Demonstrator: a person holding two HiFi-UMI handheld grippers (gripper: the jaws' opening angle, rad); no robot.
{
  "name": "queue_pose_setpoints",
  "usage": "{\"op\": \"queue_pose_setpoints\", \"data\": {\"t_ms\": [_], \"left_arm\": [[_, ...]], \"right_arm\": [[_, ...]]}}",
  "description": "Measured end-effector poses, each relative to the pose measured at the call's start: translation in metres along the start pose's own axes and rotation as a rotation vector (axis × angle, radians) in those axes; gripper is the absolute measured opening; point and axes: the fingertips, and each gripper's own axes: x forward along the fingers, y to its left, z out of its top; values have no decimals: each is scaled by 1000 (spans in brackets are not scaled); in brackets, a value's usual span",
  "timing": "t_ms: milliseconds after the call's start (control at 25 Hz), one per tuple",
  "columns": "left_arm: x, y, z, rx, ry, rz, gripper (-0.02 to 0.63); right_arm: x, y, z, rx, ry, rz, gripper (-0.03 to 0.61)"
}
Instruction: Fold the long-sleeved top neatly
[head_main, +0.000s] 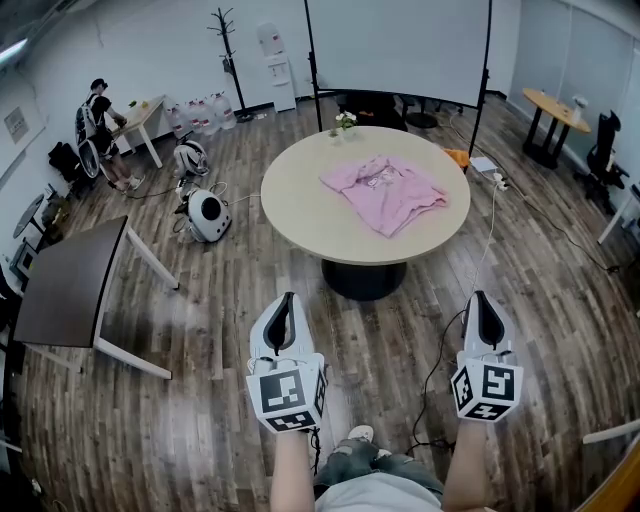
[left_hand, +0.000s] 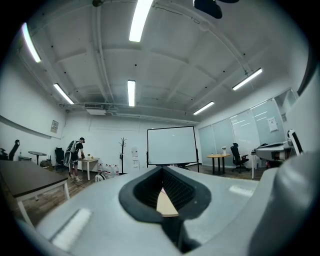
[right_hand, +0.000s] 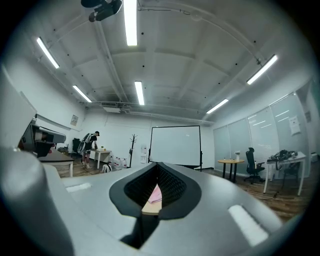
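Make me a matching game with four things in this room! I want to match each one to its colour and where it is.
Things:
1. long-sleeved top
2. coat rack
3. dark table
4. projection screen

Colour and place:
A. black, standing by the far wall
B. pink, lying rumpled on the round table
C. white, behind the round table
D. dark brown, at the left side of the room

Right pairs: 1-B, 2-A, 3-D, 4-C.
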Motion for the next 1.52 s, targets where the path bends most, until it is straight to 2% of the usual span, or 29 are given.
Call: {"op": "queue_pose_setpoints", "data": {"t_ms": [80,160,360,400,1000,1520], "left_arm": [[7,3,0,0,-1,-4,17],[14,6,0,4,-1,-9,66],[28,14,2,4,-16,-32,286],[31,15,1,0,-19,-37,302],[88,21,-22,-8,36,-34,316],[205,10,-19,10,51,37,316]], "right_arm": [[6,0,-1,0,-2,-4,32],[12,4,0,-6,-7,5,71],[25,18,3,3,-22,25,281],[27,19,3,5,-21,26,308],[84,14,-17,15,30,32,317],[225,-20,-19,58,26,106,301]]}}
